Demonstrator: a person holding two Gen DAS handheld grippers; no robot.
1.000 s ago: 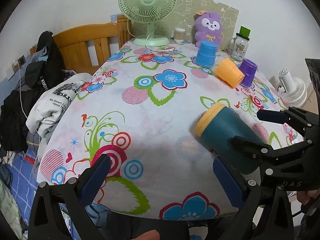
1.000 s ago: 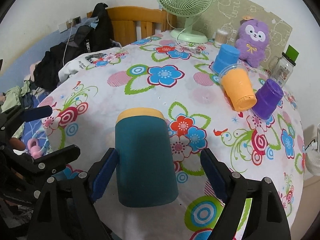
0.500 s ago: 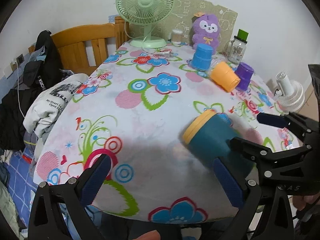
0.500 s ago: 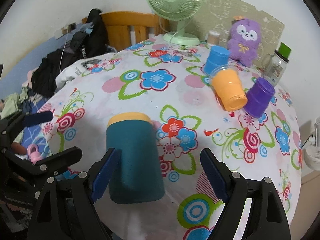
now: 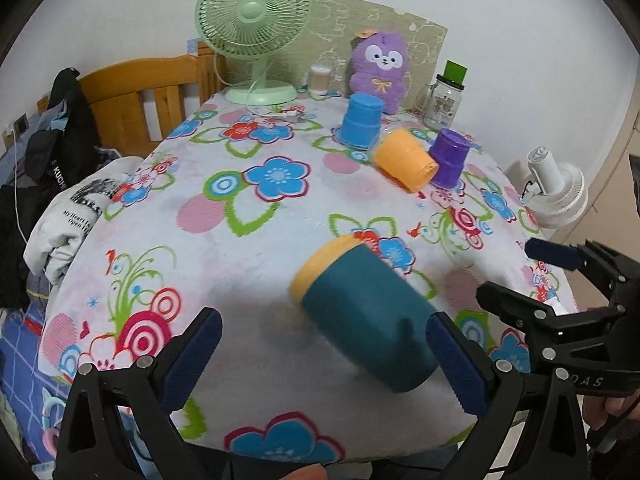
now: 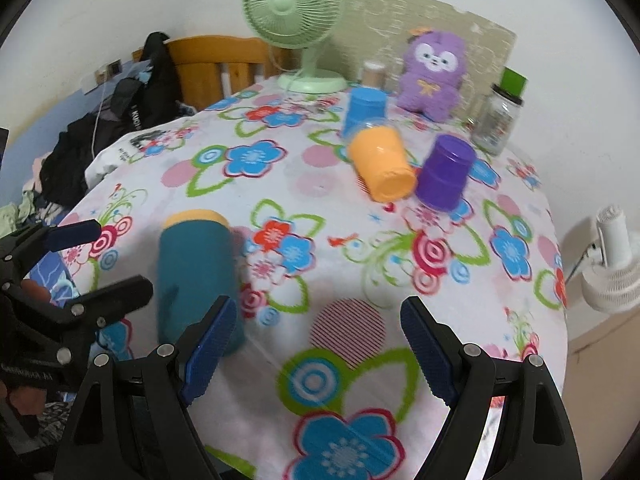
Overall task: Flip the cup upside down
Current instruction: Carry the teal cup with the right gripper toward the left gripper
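Left wrist view showed the teal cup (image 5: 368, 316) with its yellow rim lying on its side on the flower-patterned counter (image 5: 240, 248), near the front edge, rim pointing away toward the left. The left gripper (image 5: 324, 356) had its blue-padded fingers (image 5: 192, 356) spread wide apart, holding nothing; the cup's base lay just beside the right-hand finger, and whether they touched I could not tell. The right gripper (image 5: 560, 280) sat at the frame's right edge, its fingers also apart and empty.

Right wrist view placed the same cup (image 6: 196, 272) to the left of the right gripper (image 6: 320, 352), outside the gap between its parted fingers (image 6: 428, 352), with the near end partly hidden behind the left-hand finger. The left gripper (image 6: 80, 264) appeared at the far left.

Farther back stood a blue cup (image 5: 360, 120) upside down, an orange cup (image 5: 408, 164) on its side and a purple cup (image 5: 450, 158) upside down. Behind them were a green fan (image 5: 254, 24), a purple plush toy (image 5: 380, 68) and a glass jar (image 5: 444, 100).
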